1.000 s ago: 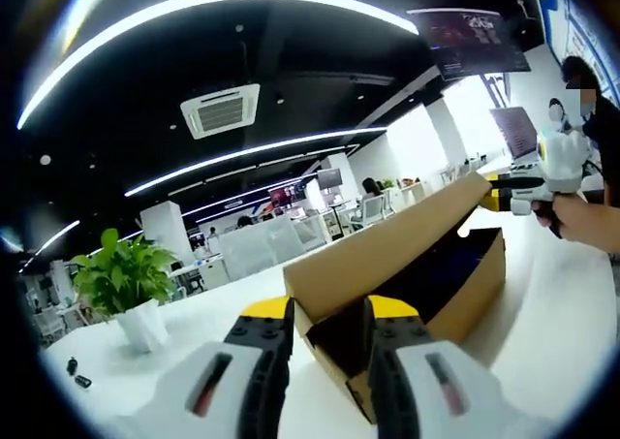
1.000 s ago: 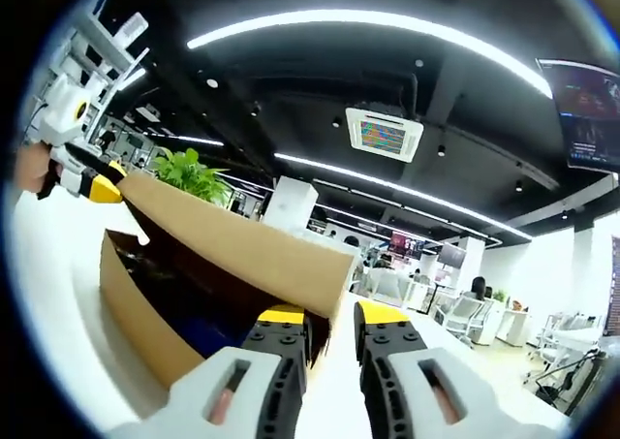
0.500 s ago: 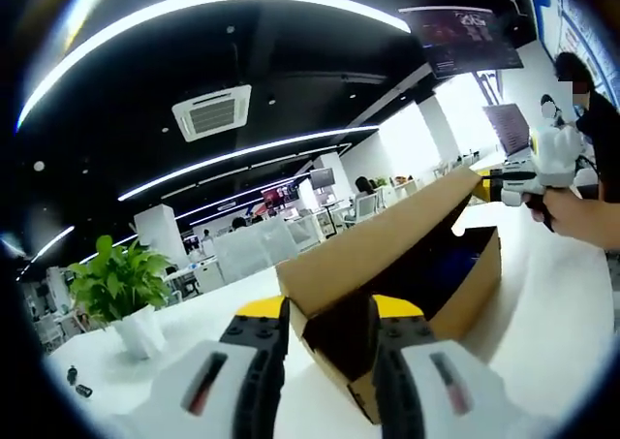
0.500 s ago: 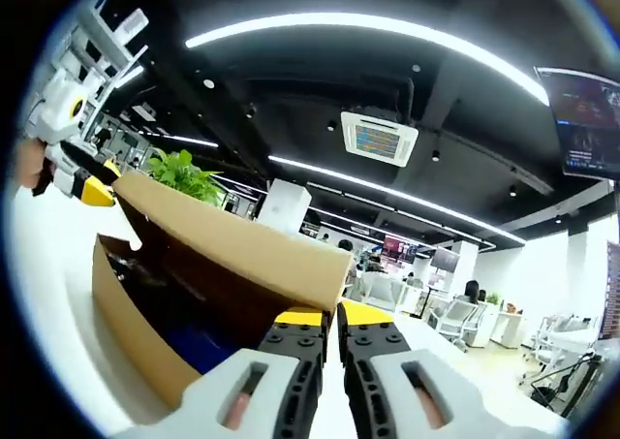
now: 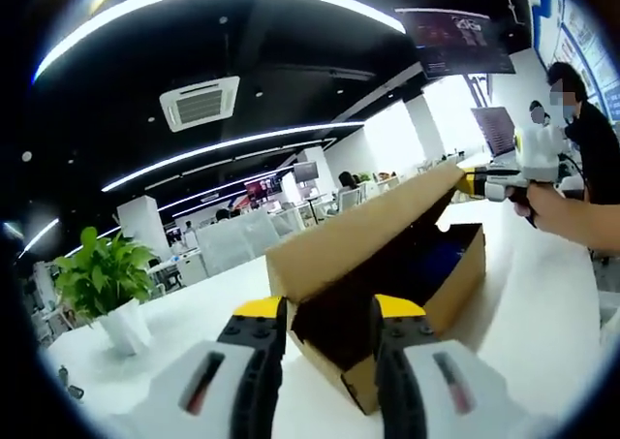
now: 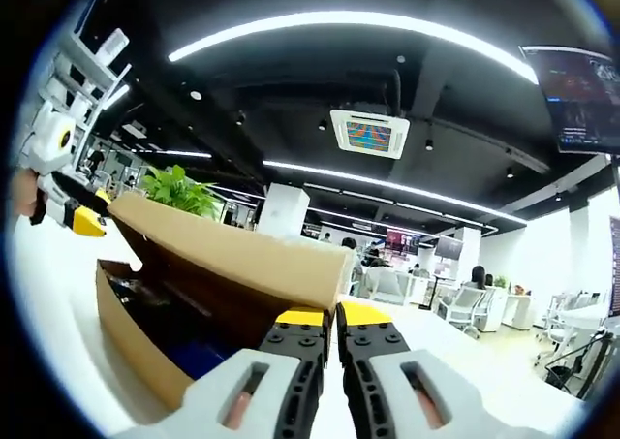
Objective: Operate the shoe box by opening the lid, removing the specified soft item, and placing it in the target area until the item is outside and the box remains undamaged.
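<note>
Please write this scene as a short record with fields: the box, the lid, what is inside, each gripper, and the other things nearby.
box: brown shoe box on a white table
lid: raised, tilted open
inside: something dark blue, unclear
left gripper: jaws apart at one lid end
right gripper: jaws nearly closed at the other lid end; grip on the lid unclear
nearby: potted plant

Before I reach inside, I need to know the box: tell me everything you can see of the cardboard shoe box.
The brown cardboard shoe box sits on the white table, its hinged lid raised partway at a slant. The left gripper and right gripper meet the lid at opposite ends. Inside looks dark, with something blue.
</note>
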{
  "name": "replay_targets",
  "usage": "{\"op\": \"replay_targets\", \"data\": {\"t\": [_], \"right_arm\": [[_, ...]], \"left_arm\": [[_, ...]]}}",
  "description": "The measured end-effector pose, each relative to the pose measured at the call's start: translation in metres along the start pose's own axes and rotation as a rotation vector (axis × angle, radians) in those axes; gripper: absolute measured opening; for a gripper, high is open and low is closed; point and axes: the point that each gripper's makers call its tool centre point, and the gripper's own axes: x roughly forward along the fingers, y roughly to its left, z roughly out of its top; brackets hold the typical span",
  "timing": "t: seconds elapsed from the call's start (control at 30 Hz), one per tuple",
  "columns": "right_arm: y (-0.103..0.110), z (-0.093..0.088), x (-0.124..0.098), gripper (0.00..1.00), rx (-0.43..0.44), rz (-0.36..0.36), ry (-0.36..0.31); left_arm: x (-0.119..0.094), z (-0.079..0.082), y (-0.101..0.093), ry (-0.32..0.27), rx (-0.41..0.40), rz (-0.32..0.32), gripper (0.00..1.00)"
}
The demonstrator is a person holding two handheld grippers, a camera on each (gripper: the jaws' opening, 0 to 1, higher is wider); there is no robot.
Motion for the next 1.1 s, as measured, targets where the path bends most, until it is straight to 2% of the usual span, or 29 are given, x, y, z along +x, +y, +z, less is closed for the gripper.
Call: {"op": "replay_targets", "data": {"t": [0.43,0.47,0.53,0.63,0.67,0.7,0.77,0.83,0.93,1.03,1.07,1.1], "right_arm": [[0.000,0.001,0.002,0.01,0.003,-0.006,0.004],[0.000,0.001,0.002,0.01,0.005,-0.006,0.004],[0.000,0.001,0.002,0.01,0.004,-0.005,0.005],[0.000,0.001,0.001,0.01,0.002,-0.005,0.007],[0.000,0.001,0.001,0.01,0.001,-0.004,0.008],[0.000,0.001,0.001,0.01,0.004,-0.003,0.009],[0.000,0.002,0.002,0.01,0.004,-0.001,0.013],[-0.001,0.002,0.003,0.02,0.010,0.000,0.017],[-0.002,0.003,0.005,0.02,0.024,0.004,0.026],[-0.003,0.004,0.007,0.02,0.036,0.008,0.041],[-0.003,0.005,0.007,0.02,0.038,0.009,0.046],[-0.003,0.005,0.008,0.02,0.041,0.009,0.051]], "left_arm": [[-0.006,-0.009,-0.009,0.044,0.048,-0.058,0.35],[-0.006,-0.011,-0.011,0.057,0.060,-0.075,0.35],[-0.009,-0.021,-0.023,0.127,0.135,-0.180,0.34],[-0.009,-0.024,-0.019,0.165,0.151,-0.210,0.33],[-0.009,-0.025,-0.022,0.172,0.154,-0.248,0.32],[-0.011,-0.027,-0.027,0.194,0.131,-0.331,0.31],[-0.012,-0.028,-0.031,0.198,0.144,-0.404,0.24],[-0.008,-0.024,-0.030,0.175,0.068,-0.400,0.23],[-0.005,-0.021,-0.034,0.160,-0.026,-0.461,0.26],[-0.006,-0.022,-0.034,0.182,0.058,-0.489,0.25],[-0.007,-0.018,-0.038,0.163,0.089,-0.509,0.24],[-0.007,-0.015,-0.039,0.157,0.077,-0.511,0.24]]}}
